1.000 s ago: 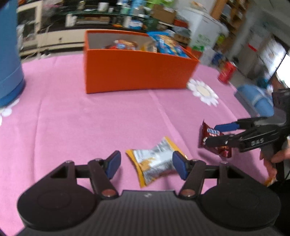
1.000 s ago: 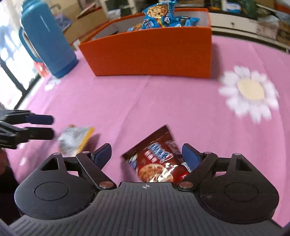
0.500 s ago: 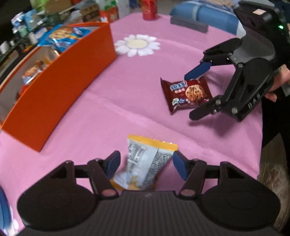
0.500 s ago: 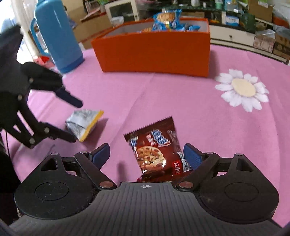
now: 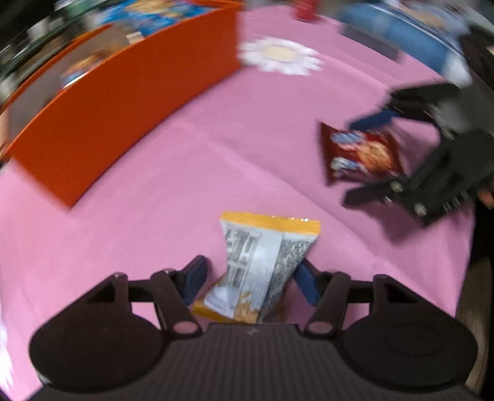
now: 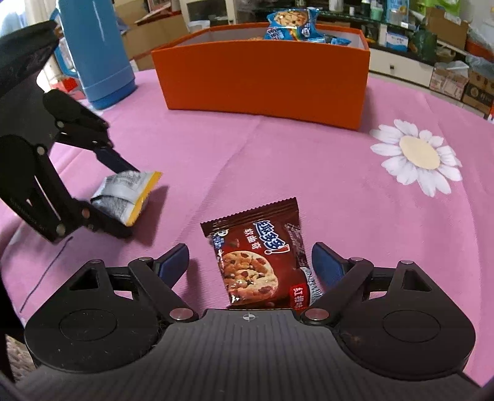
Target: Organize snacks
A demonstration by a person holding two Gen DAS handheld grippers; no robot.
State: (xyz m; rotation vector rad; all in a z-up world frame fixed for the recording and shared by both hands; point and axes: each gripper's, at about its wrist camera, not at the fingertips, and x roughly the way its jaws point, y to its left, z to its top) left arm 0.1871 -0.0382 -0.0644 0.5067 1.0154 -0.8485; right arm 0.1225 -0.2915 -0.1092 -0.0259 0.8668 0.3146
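On the pink-clothed desk (image 6: 278,154), a blue thermos (image 6: 95,52) stands at far left. The left gripper (image 6: 119,200) straddles a silver-and-yellow snack packet (image 6: 126,194) lying on the cloth; its jaws have just been closing (the right pad looks to touch the packet, the left pad stands clear). Right of it, the right gripper (image 6: 250,262) has its jaws spread apart around a brown chocolate-chip cookie packet (image 6: 259,262), flat on the cloth and not touched. Farther back sits the orange box (image 6: 265,80) holding blue cookie packets (image 6: 293,26); a printed daisy (image 6: 416,154) lies far right.
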